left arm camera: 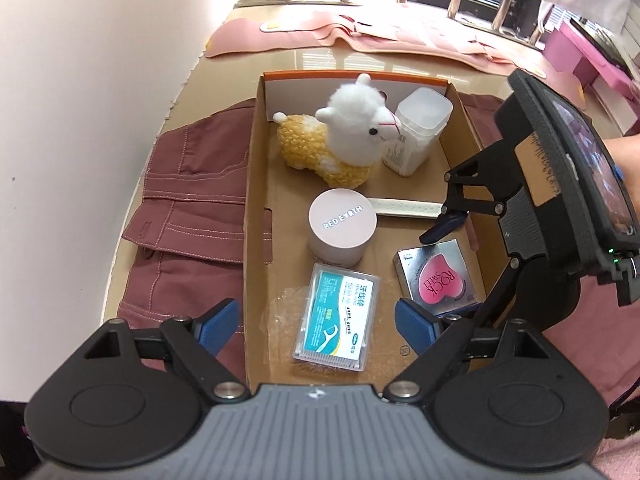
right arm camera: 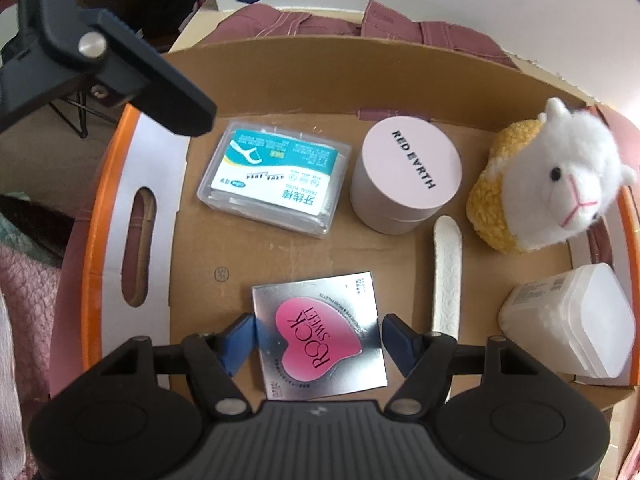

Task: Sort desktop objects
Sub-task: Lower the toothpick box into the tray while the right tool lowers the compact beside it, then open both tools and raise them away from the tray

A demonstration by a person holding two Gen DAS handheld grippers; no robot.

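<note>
Right gripper (right arm camera: 318, 336) straddles the silver box (right arm camera: 320, 336) on the carton (right arm camera: 320, 80) floor, fingers (right arm camera: 240, 338) apart, the left one touching or nearly so. Left gripper (left arm camera: 316, 324) hovers over the floss case (left arm camera: 336, 318), fingers wide apart. Jar (left arm camera: 342, 226) and alpaca (left arm camera: 344, 136) sit beyond.

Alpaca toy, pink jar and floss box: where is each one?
Alpaca toy (left arm camera: 352, 120): left wrist view, on its white head.
Pink jar (right arm camera: 412, 164): right wrist view, on its lid.
Floss box (left arm camera: 340, 312): left wrist view, on its label.
</note>
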